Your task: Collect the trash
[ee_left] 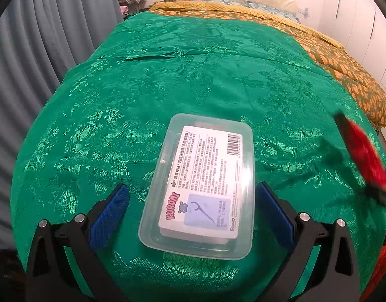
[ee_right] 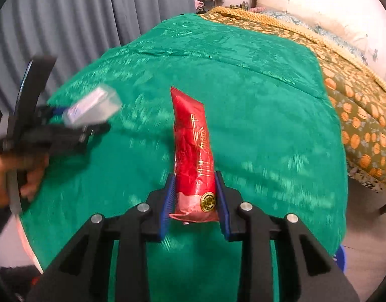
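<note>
My right gripper (ee_right: pixel 195 197) is clamped on the lower end of a red foil snack wrapper (ee_right: pixel 193 151), which stands up from the pads over the green brocade bedspread (ee_right: pixel 256 100). It looks light and crinkly, thin enough to fold, so I judge a pinch near the sealed bottom edge safest; the glossy film may slip. My left gripper (ee_left: pixel 193 201) has the clear plastic floss-pick box (ee_left: pixel 200 183) between its pads, but I cannot tell whether they press on its sides. The box looks rigid, smooth and nearly empty, so I would squeeze the long walls gently to avoid it popping out.
</note>
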